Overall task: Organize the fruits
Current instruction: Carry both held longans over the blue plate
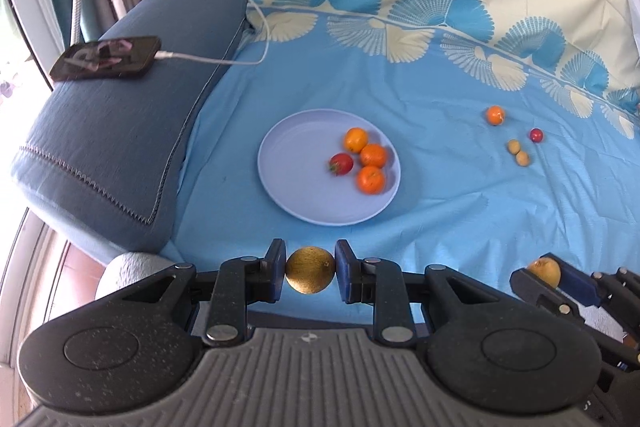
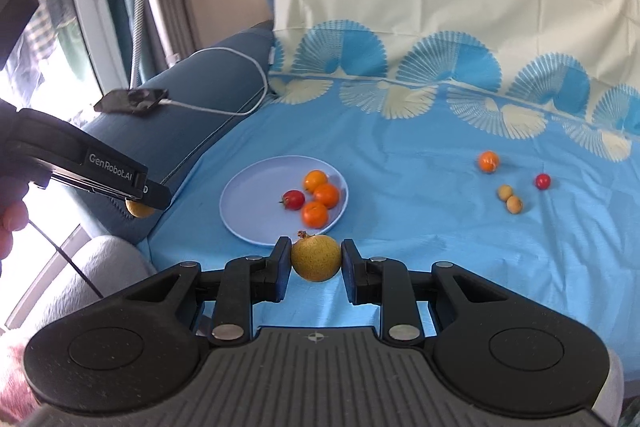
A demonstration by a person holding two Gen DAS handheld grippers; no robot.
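Note:
My left gripper [image 1: 311,270] is shut on a round yellow-brown fruit [image 1: 311,270], held above the near edge of the blue sheet, short of the plate. My right gripper [image 2: 316,259] is shut on a second yellow-brown fruit [image 2: 316,258] with a small stem, just in front of the plate's near rim. The pale blue plate [image 1: 288,163] [image 2: 248,199] holds three oranges [image 1: 372,155] and a red tomato [image 1: 341,163]. Farther right on the sheet lie a loose orange [image 1: 495,115], a small red fruit [image 1: 536,135] and two small tan fruits [image 1: 518,153]. The left gripper also shows at the left of the right wrist view.
A blue sofa armrest [image 1: 108,131] rises left of the plate, with a phone [image 1: 106,58] on a white charging cable [image 1: 224,61] lying on it. The patterned sheet climbs the backrest behind. A window and a stand are at far left.

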